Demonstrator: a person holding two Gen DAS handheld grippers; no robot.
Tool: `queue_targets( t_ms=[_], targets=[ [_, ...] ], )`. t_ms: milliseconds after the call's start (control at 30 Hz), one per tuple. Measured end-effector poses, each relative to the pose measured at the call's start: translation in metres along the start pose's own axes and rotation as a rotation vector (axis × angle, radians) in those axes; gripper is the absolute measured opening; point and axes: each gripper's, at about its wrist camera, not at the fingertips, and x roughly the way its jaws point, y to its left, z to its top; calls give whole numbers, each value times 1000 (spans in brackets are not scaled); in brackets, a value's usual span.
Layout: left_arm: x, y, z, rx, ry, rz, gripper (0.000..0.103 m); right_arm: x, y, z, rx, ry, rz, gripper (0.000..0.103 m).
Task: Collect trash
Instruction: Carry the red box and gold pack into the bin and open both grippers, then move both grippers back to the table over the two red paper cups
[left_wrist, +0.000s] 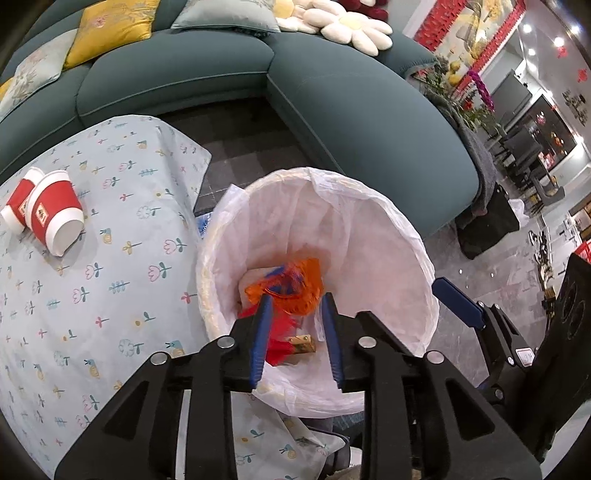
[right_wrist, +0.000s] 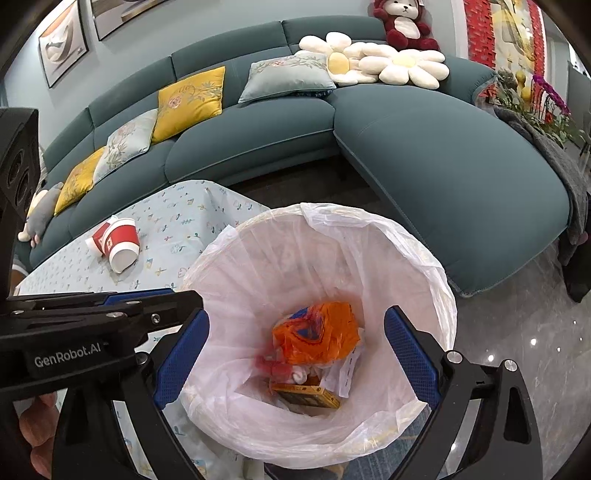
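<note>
Bin (right_wrist: 424, 266) with white liner beside the surface (left_wrist: 110, 295). In its bottom: orange wrapper (right_wrist: 317, 332), red scrap (right_wrist: 271, 365), yellow box (right_wrist: 306, 397). Two red cups (left_wrist: 48, 210) lie tipped on the surface, well apart from the bin. Left claw (left_wrist: 297, 339) over the bin mouth, spread, holding nothing. Right claw (right_wrist: 295, 362) over the bin, spread wide, empty. Sofa (right_wrist: 424, 155) behind the bin.

My left gripper (left_wrist: 297, 306) has a black angular frame with triangular cut-outs, round silver screws and ribbed blue pads (left_wrist: 260, 343). My right gripper (right_wrist: 297, 332) matches it, with dotted blue pads (right_wrist: 410, 350). The left one's black side reads "GenRobot.AI" in white.
</note>
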Motion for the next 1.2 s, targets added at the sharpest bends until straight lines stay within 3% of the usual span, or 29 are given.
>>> queue_targets(
  t_ms=[233,400,633,867,1100,1200],
  targets=[
    [-23,26,-6,-75,-82,40,34,-3,9,5,13,-4,7,92],
    [-47,66,-15,-168,-153,118,42,-5,31,10,-15,-8,30,92],
    [-83,138,-28,-314,-228,214,52,2,90,22,-75,-3,97,92],
    [-106,202,-35,-373,-265,325,58,25,166,38,-167,4,171,92],
    [-114,251,-30,-403,-283,378,59,61,229,50,-260,24,207,92],
    [-114,268,-26,-413,-297,397,71,84,246,55,-255,42,235,92]
  ],
)
